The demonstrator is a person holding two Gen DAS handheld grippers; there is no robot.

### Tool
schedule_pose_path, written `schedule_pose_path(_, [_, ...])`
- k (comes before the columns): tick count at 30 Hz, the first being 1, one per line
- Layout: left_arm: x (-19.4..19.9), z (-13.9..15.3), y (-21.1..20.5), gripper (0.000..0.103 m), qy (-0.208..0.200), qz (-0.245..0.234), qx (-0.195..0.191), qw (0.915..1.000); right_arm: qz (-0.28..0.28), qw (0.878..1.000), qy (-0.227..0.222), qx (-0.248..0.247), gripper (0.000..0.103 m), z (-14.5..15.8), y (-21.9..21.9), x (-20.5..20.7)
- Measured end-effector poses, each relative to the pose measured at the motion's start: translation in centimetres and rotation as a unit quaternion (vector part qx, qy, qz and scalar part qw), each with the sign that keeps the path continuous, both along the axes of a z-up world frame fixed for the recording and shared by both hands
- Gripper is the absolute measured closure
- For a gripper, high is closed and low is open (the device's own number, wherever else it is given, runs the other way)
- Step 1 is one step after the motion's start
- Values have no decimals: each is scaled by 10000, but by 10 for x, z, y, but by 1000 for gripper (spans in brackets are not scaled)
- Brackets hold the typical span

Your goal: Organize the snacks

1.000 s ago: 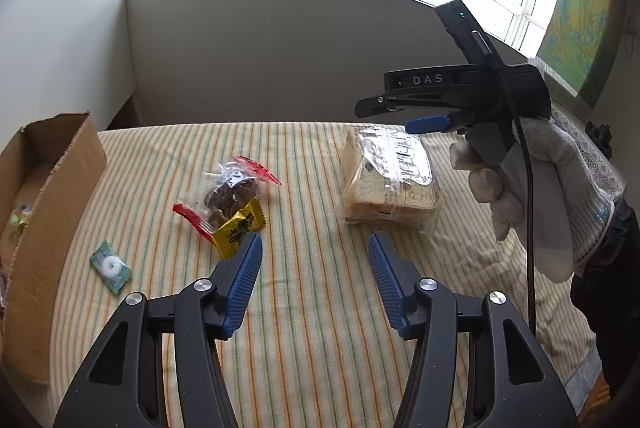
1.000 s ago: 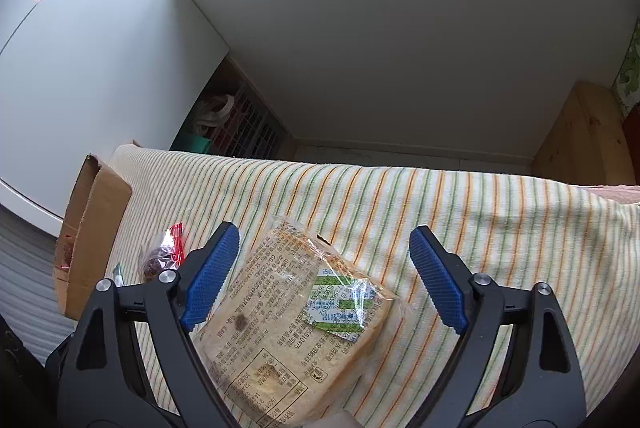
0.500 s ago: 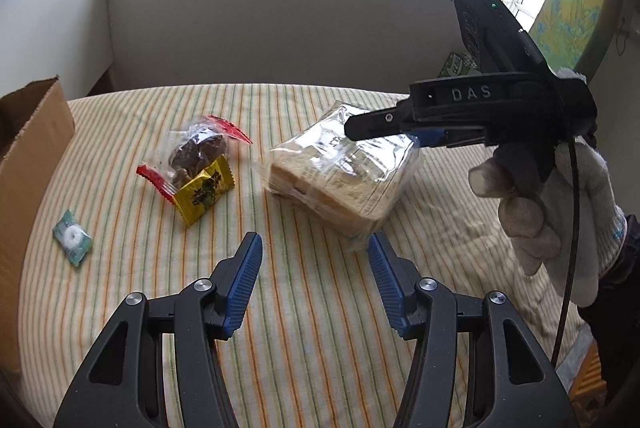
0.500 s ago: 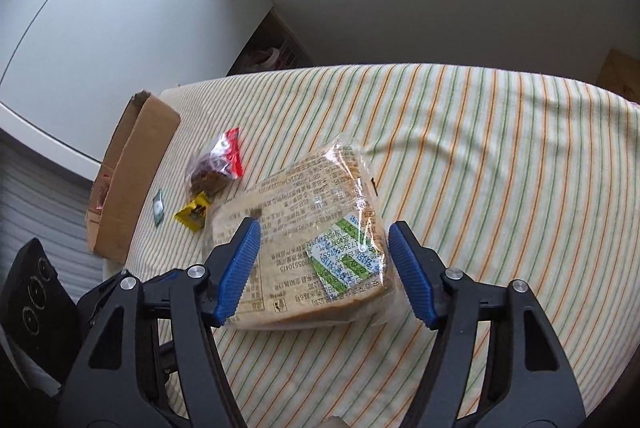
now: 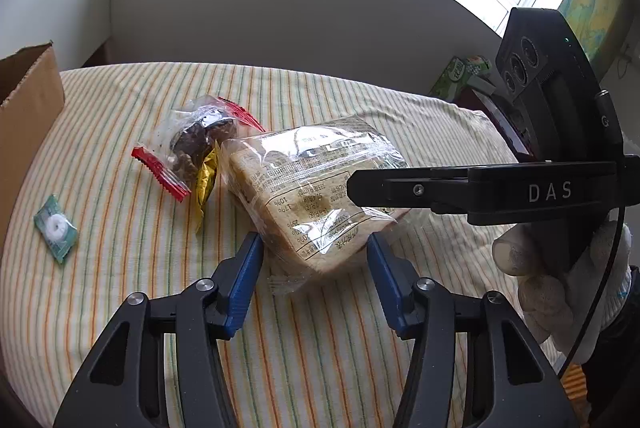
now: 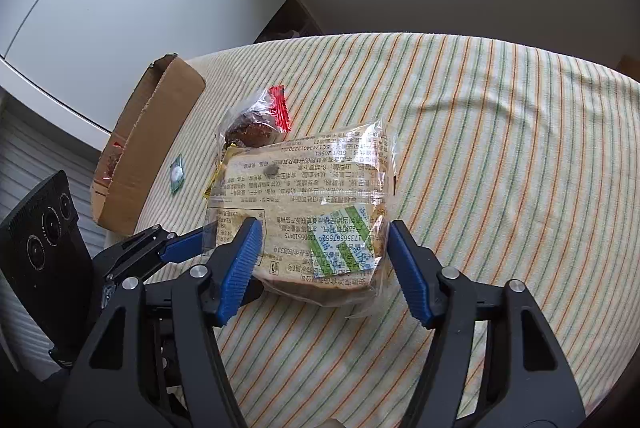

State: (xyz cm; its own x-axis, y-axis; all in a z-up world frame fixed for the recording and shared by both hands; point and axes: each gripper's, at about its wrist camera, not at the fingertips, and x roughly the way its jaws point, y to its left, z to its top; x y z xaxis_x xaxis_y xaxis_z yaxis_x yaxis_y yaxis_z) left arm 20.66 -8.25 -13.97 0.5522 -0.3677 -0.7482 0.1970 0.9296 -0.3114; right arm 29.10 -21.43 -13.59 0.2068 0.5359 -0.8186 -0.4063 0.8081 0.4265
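Note:
A clear bag of sliced bread point(image 5: 312, 183) point(image 6: 304, 203) lies on the striped cloth. My right gripper point(image 6: 324, 248) has its blue fingers on either side of the bag's near end, closed against it. My left gripper point(image 5: 314, 256) is open, its fingertips flanking the bag's other end without squeezing. A chocolate pastry in a red-edged clear wrapper point(image 5: 192, 147) point(image 6: 256, 123) and a yellow packet point(image 5: 206, 179) lie just beyond the bread. A small green candy point(image 5: 56, 228) point(image 6: 176, 173) lies near the cardboard box point(image 6: 148, 143) point(image 5: 24, 115).
The box stands open at the left edge of the table with some snacks inside. The striped cloth point(image 6: 500, 147) covers the table. A green carton point(image 5: 460, 75) sits beyond the table's far right. A wall and a window sill with plants are behind.
My right gripper has closed in on the bread bag and shifted it toward the pastry and yellow packet. My left gripper has moved up to the bag's end.

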Motion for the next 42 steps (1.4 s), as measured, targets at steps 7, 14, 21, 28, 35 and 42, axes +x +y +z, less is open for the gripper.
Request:
schedule_pose_path(7, [-10, 10, 0, 54, -220, -37, 204, 9995, -36, 9996, -231, -163, 42, 8, 7, -10])
schedule_pose_path(14, [-22, 28, 9, 55, -580, 33, 311, 9978, 24, 9986, -510, -118, 42, 33, 17, -20])
schedule_pose_path(21, [-34, 52, 38, 55, -939, 222, 200, 9951, 224, 9960, -849, -187, 42, 63, 49, -29])
schedule_pose_path(28, [-48, 67, 81, 55, -1189, 520, 117, 9915, 537, 9918, -1136, -231, 42, 84, 100, -37])
schedule_pose_path(35, [-60, 76, 137, 55, -1329, 1013, -147, 9858, 961, 9868, -1273, -277, 42, 100, 164, -43])
schedule_pose_path(42, [-76, 75, 188, 55, -1403, 1381, -139, 9803, 1314, 9816, -1345, -320, 42, 99, 228, -52])
